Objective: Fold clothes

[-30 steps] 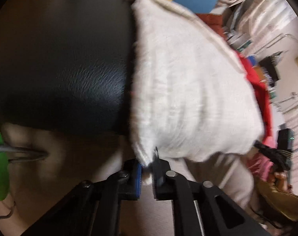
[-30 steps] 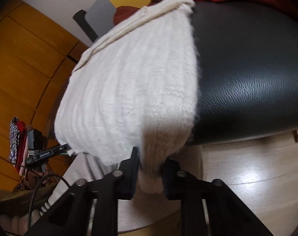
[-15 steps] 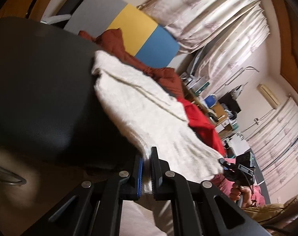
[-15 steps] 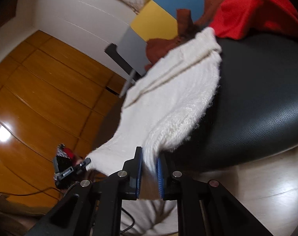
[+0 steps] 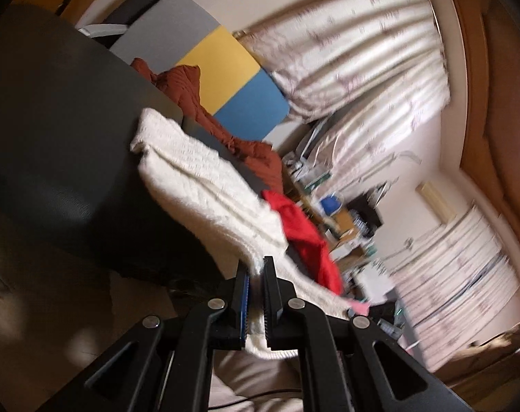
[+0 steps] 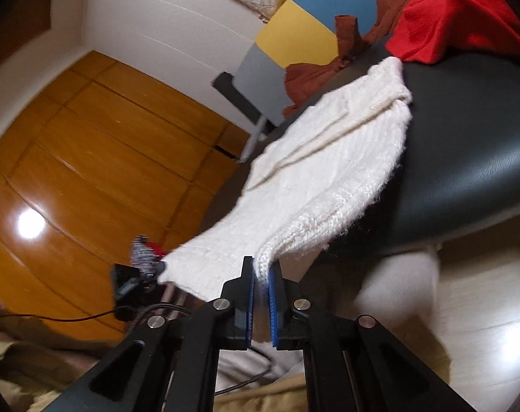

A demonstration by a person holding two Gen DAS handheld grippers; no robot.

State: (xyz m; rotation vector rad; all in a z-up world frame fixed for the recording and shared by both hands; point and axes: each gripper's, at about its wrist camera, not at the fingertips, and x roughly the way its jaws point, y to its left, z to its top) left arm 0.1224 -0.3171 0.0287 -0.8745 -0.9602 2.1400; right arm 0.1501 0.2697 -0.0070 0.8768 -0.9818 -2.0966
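grip: you're clamping both the left gripper [image 5: 255, 271] and right gripper [image 6: 260, 271] on the white sweater's [image 5: 205, 185] near edge
direction: sweater's running off toward 11 o'clock over the black seat [image 5: 54, 137]

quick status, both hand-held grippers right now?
Left hand-held gripper: closed on the white knit sweater.
Right hand-held gripper: closed on the same sweater's other corner.

Sweater [image 5: 205, 178] far end on seat [image 5: 54, 158]; near corners between left gripper [image 5: 255, 295] and right gripper [image 6: 260, 295] fingers.
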